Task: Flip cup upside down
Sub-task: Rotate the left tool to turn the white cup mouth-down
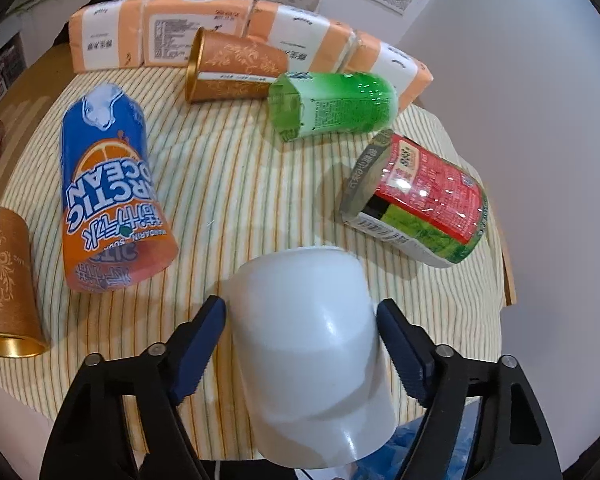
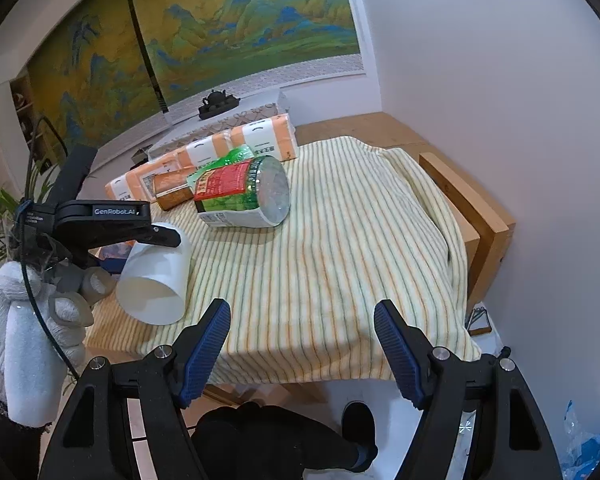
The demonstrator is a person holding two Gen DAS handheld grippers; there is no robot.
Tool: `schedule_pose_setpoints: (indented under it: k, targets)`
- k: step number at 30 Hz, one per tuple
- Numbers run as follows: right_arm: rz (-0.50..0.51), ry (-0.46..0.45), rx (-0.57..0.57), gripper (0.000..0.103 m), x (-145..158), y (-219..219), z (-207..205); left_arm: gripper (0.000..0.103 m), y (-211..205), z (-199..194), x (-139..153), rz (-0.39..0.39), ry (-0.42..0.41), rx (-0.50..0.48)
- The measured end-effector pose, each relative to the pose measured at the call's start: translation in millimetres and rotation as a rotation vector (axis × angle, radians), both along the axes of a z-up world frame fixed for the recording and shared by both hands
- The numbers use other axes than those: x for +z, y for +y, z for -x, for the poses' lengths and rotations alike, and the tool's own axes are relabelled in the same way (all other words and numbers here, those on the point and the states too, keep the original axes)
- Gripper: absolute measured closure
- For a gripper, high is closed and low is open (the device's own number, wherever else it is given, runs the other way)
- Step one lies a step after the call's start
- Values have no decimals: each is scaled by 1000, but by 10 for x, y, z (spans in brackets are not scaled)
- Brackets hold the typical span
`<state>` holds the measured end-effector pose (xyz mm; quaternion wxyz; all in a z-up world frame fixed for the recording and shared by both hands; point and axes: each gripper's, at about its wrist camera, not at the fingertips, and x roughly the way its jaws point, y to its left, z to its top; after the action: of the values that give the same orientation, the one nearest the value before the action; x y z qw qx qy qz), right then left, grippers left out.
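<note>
I have the plain white plastic cup (image 1: 308, 360) clamped in the left gripper (image 1: 302, 344), tilted over the near edge of the striped cloth (image 1: 228, 184), mouth toward me at 6 o'clock. Next I judge: finish turning, set it rim down. The right gripper (image 2: 302, 344) is apart and empty. In the left view, the cup's rim is cut off.

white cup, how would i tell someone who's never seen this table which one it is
Find the striped cloth covering the table, then go to its near edge, where the left gripper reaches in. The white cup sits between its blue fingers, tilted with its open mouth showing in the right wrist view. It is the only plain, unprinted cup; the others are gold, orange-blue, green or red.
</note>
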<state>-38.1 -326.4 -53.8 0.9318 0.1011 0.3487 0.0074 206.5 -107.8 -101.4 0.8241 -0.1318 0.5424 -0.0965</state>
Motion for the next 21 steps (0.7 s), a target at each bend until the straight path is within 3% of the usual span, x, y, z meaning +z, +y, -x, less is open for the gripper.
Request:
schedule_pose_setpoints:
  k: [8, 21]
  targets:
    - [3, -1, -6, 32, 5, -4, 11, 24, -54, 80, 42, -16, -26, -18]
    - [16, 3, 4, 32, 29, 88, -10, 25, -67, 457, 317, -96, -190, -74]
